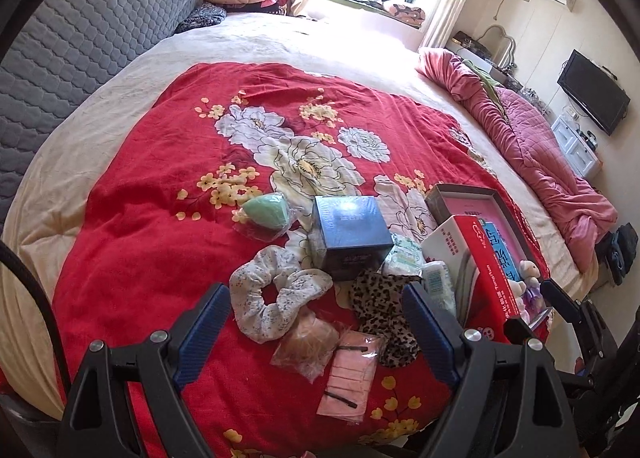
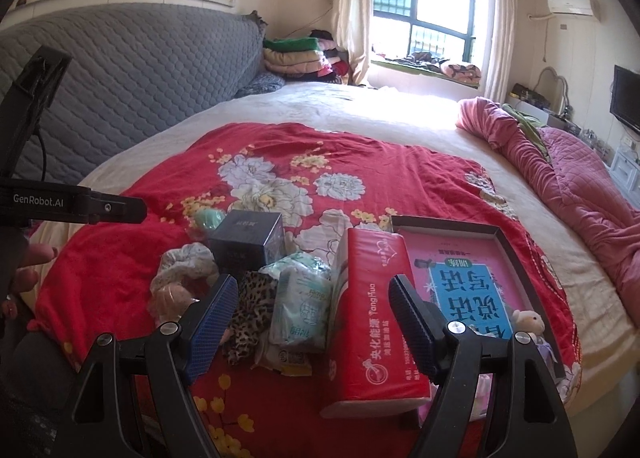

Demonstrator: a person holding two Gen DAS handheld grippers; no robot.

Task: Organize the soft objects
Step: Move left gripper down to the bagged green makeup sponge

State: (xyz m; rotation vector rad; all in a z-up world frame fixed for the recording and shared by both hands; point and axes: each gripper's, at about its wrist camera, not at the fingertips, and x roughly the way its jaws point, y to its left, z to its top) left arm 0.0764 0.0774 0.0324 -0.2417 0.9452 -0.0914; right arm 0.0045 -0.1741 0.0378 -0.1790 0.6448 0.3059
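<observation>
Soft items lie in a heap on the red floral quilt [image 1: 152,218]: a white floral scrunchie [image 1: 276,298], a leopard scrunchie [image 1: 384,310], a pink mask packet [image 1: 352,370], a bagged tan item [image 1: 308,342] and a bagged green sponge [image 1: 266,214]. My left gripper [image 1: 316,322] hangs open above the two scrunchies, holding nothing. My right gripper [image 2: 316,314] is open too, over the tissue packets [image 2: 300,310] and the red tissue pack [image 2: 372,318], and grips neither. A small plush toy [image 2: 528,322] sits in the open box [image 2: 500,234].
A dark blue carton [image 1: 350,234] stands behind the scrunchies. The open box holds a pink book. A rumpled pink quilt [image 1: 540,154] runs along the bed's right side, and the grey headboard [image 1: 100,38] is at left. A hand [image 2: 32,262] holds the left device's body [image 2: 48,200].
</observation>
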